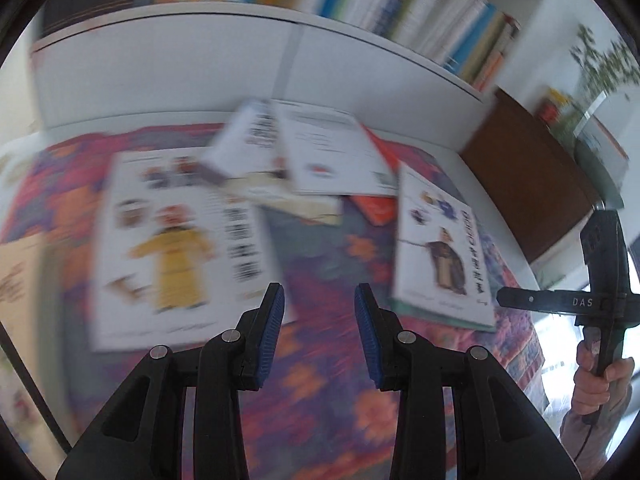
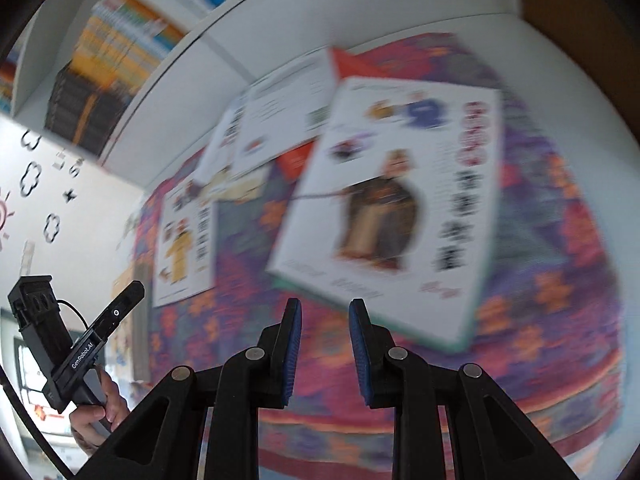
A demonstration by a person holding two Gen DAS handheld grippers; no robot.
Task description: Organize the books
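Several books lie flat on a bright patterned cloth (image 1: 320, 368) (image 2: 552, 280). A white book with a yellow-robed figure (image 1: 176, 248) (image 2: 186, 240) lies at the left. Another white book, with a brown-robed figure (image 1: 440, 248) (image 2: 392, 208), lies at the right. Between them, farther back, is a loose overlapping pile of books (image 1: 304, 156) (image 2: 280, 128). My left gripper (image 1: 320, 304) hovers over the cloth between the two white books, its blue pads apart with nothing between them. My right gripper (image 2: 325, 312) hovers just before the near edge of the brown-robed book, its pads slightly apart and empty.
A white shelf full of upright books (image 1: 400, 4) (image 2: 116, 64) runs behind the cloth. A brown wooden cabinet (image 1: 520, 184) and a plant (image 1: 600, 60) stand at the right. A hand (image 1: 600, 368) (image 2: 100, 408) holding the other tool shows at each view's edge. Both views are motion-blurred.
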